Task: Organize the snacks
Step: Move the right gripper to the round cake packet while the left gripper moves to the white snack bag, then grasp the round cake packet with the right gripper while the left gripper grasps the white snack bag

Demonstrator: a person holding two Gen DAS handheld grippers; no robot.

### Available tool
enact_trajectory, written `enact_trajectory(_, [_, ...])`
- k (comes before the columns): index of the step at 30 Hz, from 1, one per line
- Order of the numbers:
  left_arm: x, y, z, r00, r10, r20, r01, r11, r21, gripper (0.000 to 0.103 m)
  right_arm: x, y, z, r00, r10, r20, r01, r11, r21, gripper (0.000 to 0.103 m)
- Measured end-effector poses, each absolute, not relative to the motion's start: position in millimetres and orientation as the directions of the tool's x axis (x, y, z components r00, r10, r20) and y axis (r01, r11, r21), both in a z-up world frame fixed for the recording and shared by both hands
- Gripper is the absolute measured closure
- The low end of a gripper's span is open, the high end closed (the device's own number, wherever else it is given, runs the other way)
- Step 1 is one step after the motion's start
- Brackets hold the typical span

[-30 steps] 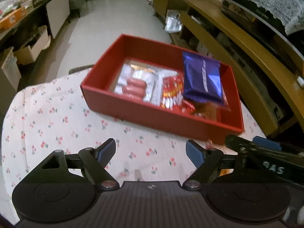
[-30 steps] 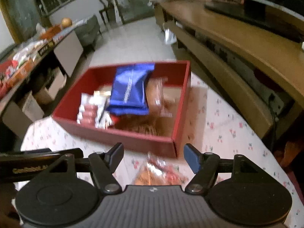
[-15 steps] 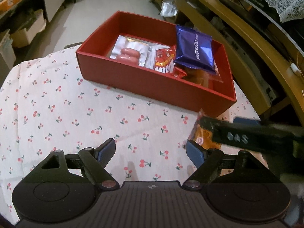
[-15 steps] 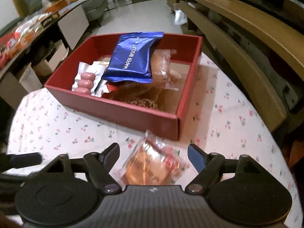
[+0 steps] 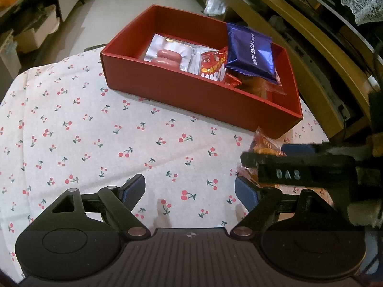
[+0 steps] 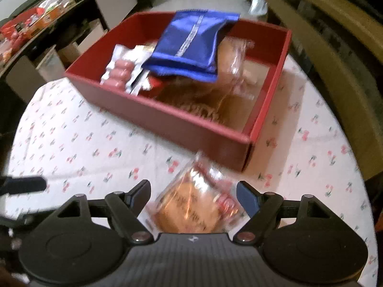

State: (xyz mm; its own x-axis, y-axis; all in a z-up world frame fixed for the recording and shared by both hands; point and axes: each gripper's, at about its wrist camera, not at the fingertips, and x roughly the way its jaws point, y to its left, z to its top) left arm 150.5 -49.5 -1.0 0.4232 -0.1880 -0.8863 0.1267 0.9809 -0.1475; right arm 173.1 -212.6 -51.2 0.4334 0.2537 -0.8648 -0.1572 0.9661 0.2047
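The orange snack packet (image 6: 196, 203) lies on the cherry-print tablecloth (image 5: 95, 129), just short of the near corner of the red box (image 6: 249, 143), and it sits squarely between the spread fingers of my right gripper (image 6: 194, 191). Its long axis runs roughly along my line of reach, tilted a little toward the box corner, so my two fingers flank its long sides. That is the relation the next move turns on: I judge that a plain squeeze across the narrow width would take it. The right-hand view is smeared, so I cannot say for sure whether the pads already touch the wrapper; they look just clear of it.

My left gripper (image 5: 189, 189) hangs open over bare cloth, holding nothing, with the packet off to its right behind my other tool. The right hand is plainly the nearer one.

Inside the box the blue wafer packet (image 5: 251, 52) leans over the other snacks, with the sausage pack (image 5: 170, 55) at the far left.

Compared with half a second ago, the packet fills more of the gap between my right fingers and sits closer to my palm, so I have moved in over it. The left gripper's view has shifted only slightly, and the box contents lie as they did.
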Motion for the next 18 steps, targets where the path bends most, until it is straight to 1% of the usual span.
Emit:
enact_trajectory(7, [149.2,-45.2,2.6,0.431,-0.190,-0.882,0.125,0.981,-0.150,0.016,146.0,-207.2,-43.9,0.364,0.306,-0.880,-0.239,0.944,0.229,0.014])
enact_trajectory(11, [148.7,-39.2,3.6,0.432,-0.189,-0.882,0.120,0.981,-0.151,0.016,128.5,-202.8,-39.3,0.361,0.264,-0.894,-0.268,0.948,0.172,0.014])
enact_trajectory(13, [148.4,-36.3,2.9,0.429,-0.187,-0.884,0.118,0.981,-0.151,0.016,124.4,-204.2,-37.3,0.372,0.270,-0.888,-0.268,0.947,0.176,0.013])
enact_trajectory(18, [145.0,-33.8,0.3,0.417,-0.187,-0.890,0.112,0.982,-0.154,0.016,142.2,-194.8,-45.0,0.386,0.259,-0.886,-0.291,0.945,0.149,0.012])
